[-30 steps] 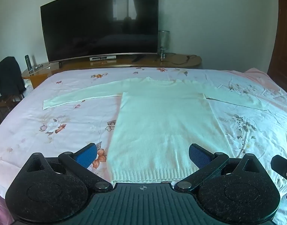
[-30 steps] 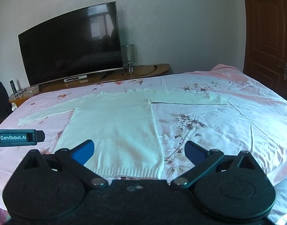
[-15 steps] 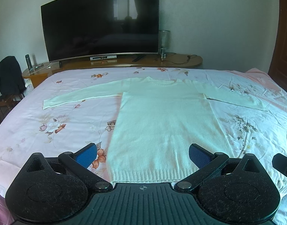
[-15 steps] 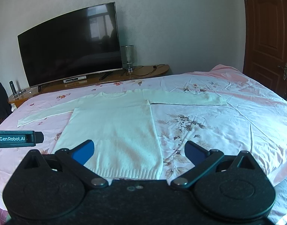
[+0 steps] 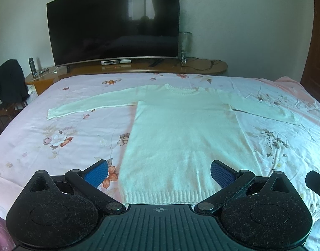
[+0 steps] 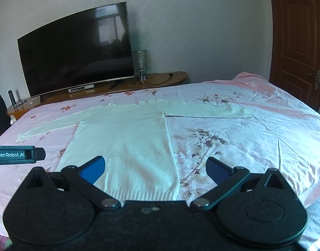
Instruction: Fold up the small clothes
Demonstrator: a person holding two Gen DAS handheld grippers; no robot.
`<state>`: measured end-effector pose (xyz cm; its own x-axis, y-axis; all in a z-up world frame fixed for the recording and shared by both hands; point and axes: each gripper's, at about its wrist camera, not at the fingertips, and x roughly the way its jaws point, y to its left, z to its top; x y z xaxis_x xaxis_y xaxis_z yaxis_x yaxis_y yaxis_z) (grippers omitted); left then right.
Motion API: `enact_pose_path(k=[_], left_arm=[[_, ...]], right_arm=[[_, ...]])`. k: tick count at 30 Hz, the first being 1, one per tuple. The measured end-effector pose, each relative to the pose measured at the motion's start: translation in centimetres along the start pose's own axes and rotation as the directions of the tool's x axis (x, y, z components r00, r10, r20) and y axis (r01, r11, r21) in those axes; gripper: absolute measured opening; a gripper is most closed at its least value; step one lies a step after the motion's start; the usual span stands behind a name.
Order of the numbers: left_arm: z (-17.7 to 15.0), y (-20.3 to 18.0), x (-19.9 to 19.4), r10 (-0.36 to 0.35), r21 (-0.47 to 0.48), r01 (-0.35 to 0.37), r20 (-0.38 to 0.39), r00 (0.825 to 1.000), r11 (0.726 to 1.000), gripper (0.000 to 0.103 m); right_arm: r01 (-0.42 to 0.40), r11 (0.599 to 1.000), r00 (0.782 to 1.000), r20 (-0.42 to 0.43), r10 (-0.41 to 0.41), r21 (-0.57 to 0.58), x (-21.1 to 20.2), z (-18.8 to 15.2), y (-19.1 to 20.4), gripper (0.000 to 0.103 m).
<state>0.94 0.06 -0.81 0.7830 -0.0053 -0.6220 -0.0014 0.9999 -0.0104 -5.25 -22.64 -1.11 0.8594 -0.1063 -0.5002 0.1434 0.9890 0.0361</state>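
So from your left wrist view, the left gripper (image 5: 159,170) is spread wide and empty, hovering over the hem of the white sweater (image 5: 180,133), which lies flat on the floral bedsheet (image 5: 55,138) with both sleeves out (neck toward the TV (image 5: 114,23)). Right wrist view: your right gripper (image 6: 155,166) is spread wide too, holding nothing, near the hem's right corner.

Setting: home bedroom. Bed (image 5: 55,129) with pink floral sheet fills near field. Far wall: large curved TV (image 5: 114,23) on wooden console (image 5: 201,68); wooden door (image 6: 297,41) at right.
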Motion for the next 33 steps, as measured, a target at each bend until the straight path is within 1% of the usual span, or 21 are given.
enact_pose_path(k=[5, 6, 9, 12, 14, 17, 19, 21, 23, 25, 27, 28, 31, 33], left_arm=[[0.1, 0.3, 0.7, 0.009, -0.004, -0.009, -0.012, 1.000, 1.000, 0.103], [0.1, 0.2, 0.9, 0.022, 0.009, -0.021, -0.028, 0.999, 1.000, 0.103], [0.2, 0.2, 1.6, 0.038, 0.022, -0.037, -0.037, 0.999, 0.999, 0.103], [0.4, 0.3, 2.6, 0.036, 0.018, -0.035, -0.052, 0.998, 0.999, 0.103], [0.6, 0.3, 3.3, 0.040, 0.014, -0.039, -0.029, 0.999, 0.999, 0.103], [1.1, 0.0, 4.7, 0.059, 0.031, -0.058, -0.051, 0.997, 0.998, 0.103], [1.6, -0.3, 5.9, 0.063, 0.038, -0.060, -0.063, 0.996, 0.997, 0.103], [2.2, -0.5, 7.2, 0.051, 0.024, -0.049, -0.069, 0.996, 0.999, 0.103], [2.7, -0.8, 8.5, 0.045, 0.013, -0.044, -0.080, 0.996, 0.999, 0.103], [3.3, -1.0, 9.8, 0.044, 0.004, -0.044, -0.082, 0.996, 0.999, 0.103], [3.9, -1.2, 11.1, 0.050, -0.004, -0.051, -0.075, 0.996, 0.999, 0.103], [4.2, -1.3, 11.8, 0.053, -0.003, -0.053, -0.077, 0.996, 0.999, 0.103], [5.2, -2.0, 14.2, 0.045, 0.000, -0.045, -0.088, 0.995, 0.999, 0.103], [5.8, -2.6, 15.7, 0.043, 0.010, -0.043, -0.092, 0.995, 0.999, 0.103]], right_arm=[[0.002, 1.000, 1.000, 0.003, -0.002, -0.008, 0.3, 0.1, 0.2, 0.103], [0.001, 1.000, 1.000, 0.001, -0.001, -0.005, 0.5, 0.1, 0.2, 0.103], [-0.002, 1.000, 1.000, -0.017, 0.002, 0.010, 1.2, 0.2, 0.2, 0.103], [0.012, 1.000, 1.000, -0.017, -0.012, 0.009, 2.0, 0.4, 0.1, 0.103], [0.023, 1.000, 1.000, -0.011, -0.023, 0.004, 2.5, 0.5, -0.1, 0.103], [0.045, 0.999, 0.999, 0.001, -0.045, -0.006, 3.5, 1.0, -0.5, 0.103], [0.051, 0.999, 0.999, 0.002, -0.051, -0.006, 4.5, 1.4, -0.8, 0.103], [0.063, 0.998, 0.998, 0.004, -0.062, -0.007, 5.5, 1.8, -1.3, 0.103], [0.050, 0.999, 0.998, 0.029, -0.051, 0.019, 6.6, 2.4, -1.8, 0.103], [0.073, 0.997, 0.997, -0.001, -0.073, 0.011, 8.0, 2.7, -2.2, 0.103], [0.098, 0.995, 0.995, -0.013, -0.098, -0.007, 9.2, 3.1, -2.8, 0.103], [0.098, 0.995, 0.995, -0.007, -0.098, -0.003, 9.8, 3.4, -3.2, 0.103], [0.103, 0.994, 0.994, -0.034, -0.102, 0.020, 12.4, 4.1, -4.5, 0.103], [0.109, 0.994, 0.994, -0.034, -0.108, 0.031, 13.9, 4.6, -5.3, 0.102]])
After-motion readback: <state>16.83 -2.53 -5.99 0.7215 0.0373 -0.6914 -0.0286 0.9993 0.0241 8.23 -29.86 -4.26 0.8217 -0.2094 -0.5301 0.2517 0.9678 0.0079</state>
